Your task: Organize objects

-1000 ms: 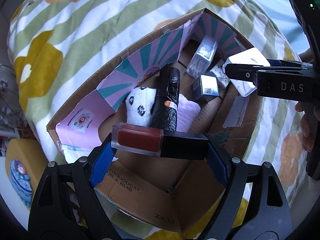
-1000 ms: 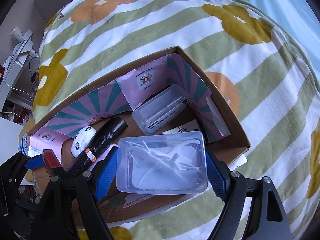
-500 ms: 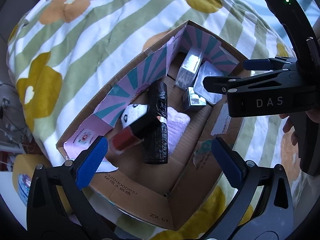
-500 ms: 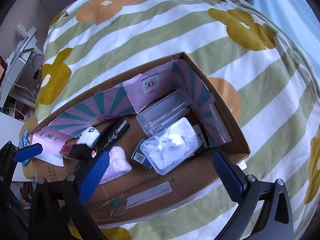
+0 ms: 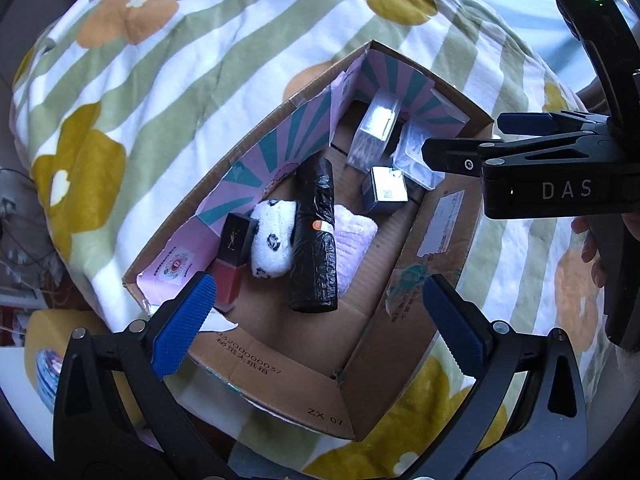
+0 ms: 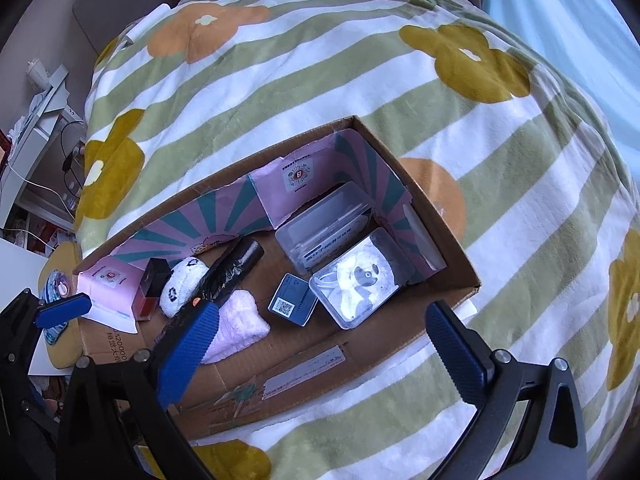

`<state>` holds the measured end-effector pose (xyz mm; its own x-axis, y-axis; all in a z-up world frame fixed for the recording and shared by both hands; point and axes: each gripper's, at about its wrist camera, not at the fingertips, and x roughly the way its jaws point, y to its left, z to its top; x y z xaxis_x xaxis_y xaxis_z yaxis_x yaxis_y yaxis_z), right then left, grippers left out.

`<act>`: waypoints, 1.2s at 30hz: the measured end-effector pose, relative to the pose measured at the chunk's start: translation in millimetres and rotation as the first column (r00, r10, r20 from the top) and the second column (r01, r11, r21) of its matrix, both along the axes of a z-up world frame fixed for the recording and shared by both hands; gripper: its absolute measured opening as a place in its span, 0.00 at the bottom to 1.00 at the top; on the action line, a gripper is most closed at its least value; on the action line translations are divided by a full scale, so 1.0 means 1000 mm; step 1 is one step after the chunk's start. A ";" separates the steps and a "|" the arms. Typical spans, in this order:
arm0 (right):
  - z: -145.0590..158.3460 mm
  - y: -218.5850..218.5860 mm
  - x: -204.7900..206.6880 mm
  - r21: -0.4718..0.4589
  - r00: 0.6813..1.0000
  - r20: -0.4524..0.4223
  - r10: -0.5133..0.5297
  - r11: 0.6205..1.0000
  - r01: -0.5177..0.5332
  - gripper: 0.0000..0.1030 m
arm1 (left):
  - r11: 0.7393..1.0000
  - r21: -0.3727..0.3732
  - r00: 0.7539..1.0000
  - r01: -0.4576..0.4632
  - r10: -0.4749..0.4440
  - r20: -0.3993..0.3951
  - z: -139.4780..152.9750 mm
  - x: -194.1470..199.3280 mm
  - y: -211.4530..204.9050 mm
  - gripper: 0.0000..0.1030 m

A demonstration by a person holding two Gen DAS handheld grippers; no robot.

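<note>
An open cardboard box (image 5: 404,276) (image 6: 448,264) lies on a striped flowered blanket. Inside it lie a red and black lipstick (image 5: 232,256) (image 6: 150,288), a white spotted sock roll (image 5: 272,240) (image 6: 182,286), a black bag roll (image 5: 314,236) (image 6: 228,270), a pale pink cloth (image 5: 354,240) (image 6: 240,326), a small dark blue box (image 5: 386,194) (image 6: 292,300), and two clear plastic cases (image 6: 360,276) (image 6: 324,226). My left gripper (image 5: 320,316) is open and empty above the box's near end. My right gripper (image 6: 324,346) is open and empty above the box's near wall.
The blanket (image 6: 320,80) covers a bed. The right gripper's body (image 5: 552,184) reaches in from the right of the left wrist view. Furniture, cables and clutter (image 6: 36,128) stand beyond the bed's left edge. A yellow cushion (image 5: 44,344) lies below the bed's edge.
Both grippers opened and let go: the lipstick dropped into the box's left corner, the clear case of white pieces dropped at its right end. Both grippers then drew back upward.
</note>
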<state>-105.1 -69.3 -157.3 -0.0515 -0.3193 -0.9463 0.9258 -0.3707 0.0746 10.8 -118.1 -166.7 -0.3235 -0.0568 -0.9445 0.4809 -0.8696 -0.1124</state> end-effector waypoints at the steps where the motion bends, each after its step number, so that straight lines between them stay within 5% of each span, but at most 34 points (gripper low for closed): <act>1: 0.005 0.002 0.001 -0.002 1.000 -0.001 -0.004 1.000 0.004 1.00 | 1.000 -0.001 1.000 0.009 -0.009 -0.004 0.004 0.001 0.000 1.00; 14: 0.102 0.089 0.023 -0.067 0.956 -0.052 -0.287 0.957 0.284 1.00 | 0.975 -0.027 0.973 0.219 -0.221 -0.070 0.084 -0.010 0.015 1.00; 19: 0.126 0.148 0.026 -0.093 0.867 -0.072 -0.493 0.869 0.487 1.00 | 0.942 -0.046 0.936 0.334 -0.337 -0.106 0.107 -0.021 0.039 1.00; 24: 0.136 0.213 0.039 -0.104 0.734 -0.074 -0.676 0.737 0.668 1.00 | 0.897 -0.064 0.888 0.438 -0.443 -0.127 0.122 -0.030 0.071 1.00; 31: 0.128 0.270 0.062 -0.100 0.573 -0.087 -0.815 0.580 0.809 1.00 | 0.844 -0.067 0.829 0.533 -0.536 -0.158 0.131 -0.032 0.111 1.00; 36: 0.129 0.290 0.071 -0.108 0.524 -0.095 -0.847 0.532 0.840 1.00 | 0.828 -0.060 0.812 0.558 -0.559 -0.169 0.132 -0.027 0.125 1.00</act>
<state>-33.9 220.6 -28.2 -0.4294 -0.1044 -0.8971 0.1842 -0.9825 0.0261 -16.1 7.0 -35.2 -0.4579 0.1770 -0.8712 -0.1141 -0.9836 -0.1399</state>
